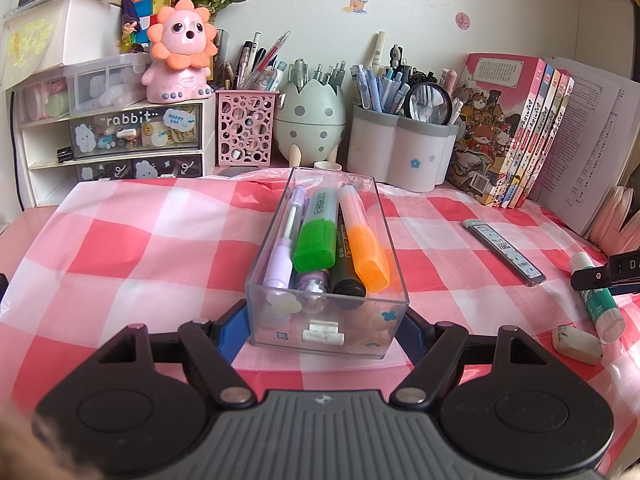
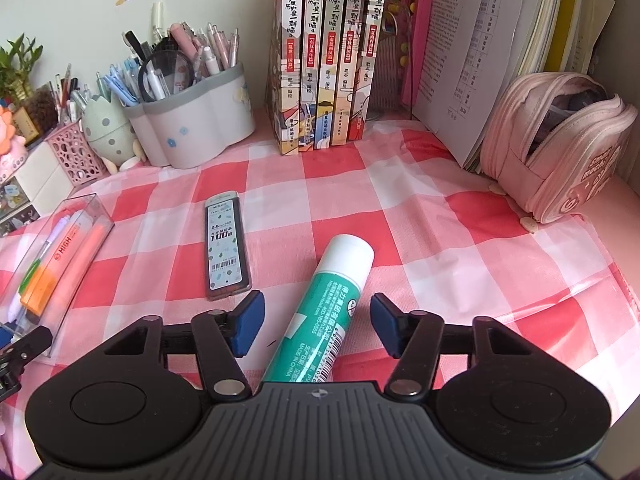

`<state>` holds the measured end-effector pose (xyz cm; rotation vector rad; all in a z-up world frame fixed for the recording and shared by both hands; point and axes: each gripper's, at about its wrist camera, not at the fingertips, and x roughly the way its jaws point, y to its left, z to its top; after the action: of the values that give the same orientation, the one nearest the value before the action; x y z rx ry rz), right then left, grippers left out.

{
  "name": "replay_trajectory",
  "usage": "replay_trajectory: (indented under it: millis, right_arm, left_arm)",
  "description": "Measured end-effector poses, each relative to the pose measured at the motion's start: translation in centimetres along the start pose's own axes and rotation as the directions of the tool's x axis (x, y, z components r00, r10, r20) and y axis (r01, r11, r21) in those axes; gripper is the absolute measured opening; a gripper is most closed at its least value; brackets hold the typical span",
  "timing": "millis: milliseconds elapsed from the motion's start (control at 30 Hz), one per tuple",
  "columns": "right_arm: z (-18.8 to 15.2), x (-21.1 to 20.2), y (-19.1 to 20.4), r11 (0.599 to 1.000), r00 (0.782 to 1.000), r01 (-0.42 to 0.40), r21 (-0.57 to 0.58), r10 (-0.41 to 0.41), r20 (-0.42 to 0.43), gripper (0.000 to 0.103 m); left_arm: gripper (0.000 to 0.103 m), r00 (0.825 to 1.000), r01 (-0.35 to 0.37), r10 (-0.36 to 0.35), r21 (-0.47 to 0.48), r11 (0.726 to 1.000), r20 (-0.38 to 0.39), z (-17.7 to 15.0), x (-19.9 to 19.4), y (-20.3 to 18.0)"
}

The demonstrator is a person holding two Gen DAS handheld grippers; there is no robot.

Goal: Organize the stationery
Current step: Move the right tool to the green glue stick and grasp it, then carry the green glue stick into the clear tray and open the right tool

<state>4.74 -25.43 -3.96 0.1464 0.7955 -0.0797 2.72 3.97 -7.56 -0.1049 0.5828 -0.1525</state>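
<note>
Glue stick [image 2: 320,316]: a green tube with white print and a white cap, lying flat on the red-and-white checked cloth [image 2: 400,208]; cap end toward 12 o'clock, body running back toward 6 o'clock under the tool.
Right gripper [image 2: 318,326]: released; its blue pads stand either side of the tube with cloth showing in both gaps, neither pad touching.
Clear box [image 1: 328,316]: a see-through oblong tray with small flower stickers, standing on the cloth at the centre of the left wrist view.
Box contents: a lilac pen [image 1: 286,240], a green highlighter [image 1: 318,230], a black marker [image 1: 348,276] and an orange highlighter [image 1: 366,240], all lying lengthwise.
Left gripper [image 1: 320,330]: clenched on the near end of the clear box, one blue pad pressed to each side wall.
Lead refill case [image 2: 227,246]: dark and flat with a patterned label, at 10 o'clock from the glue stick, apart from it.
Only in left wrist view: a smudged white eraser [image 1: 577,344] at 4 o'clock, just beside the glue stick's cap; a pink lion figure [image 1: 182,50] on small drawers at 11 o'clock.
Only in right wrist view: a pink zip pouch [image 2: 560,148], gaping open, at 2 o'clock; printing on the glue tube; book spines [image 2: 332,52] at 12 o'clock.
</note>
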Motion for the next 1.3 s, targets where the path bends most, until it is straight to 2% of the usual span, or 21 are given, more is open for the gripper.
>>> replay_trajectory:
  millis: [267,800,1067,1300]
  right_arm:
    - [0.0,0.2,-0.1,1.000,1.000,0.005,0.018,-0.005,-0.015,0.040]
    - [0.5,0.5,-0.1,0.996,0.999,-0.013,0.087,0.016,-0.032,0.033]
    - [2.1,0.1,1.3,0.983,0.992,-0.117,0.142,0.121,-0.024,0.033]
    - [4.0,0.5,4.9,0.952,0.965,-0.252,0.174,0.261,-0.034,0.033]
  left_arm:
    - [0.049,1.000,0.000,0.000,0.000,1.000,0.000,0.0,0.0,0.0]
    - [0.049,1.000,0.000,0.000,0.000,1.000,0.000,0.0,0.0,0.0]
    - [0.049,1.000,0.000,0.000,0.000,1.000,0.000,0.0,0.0,0.0]
    - [0.049,1.000,0.000,0.000,0.000,1.000,0.000,0.0,0.0,0.0]
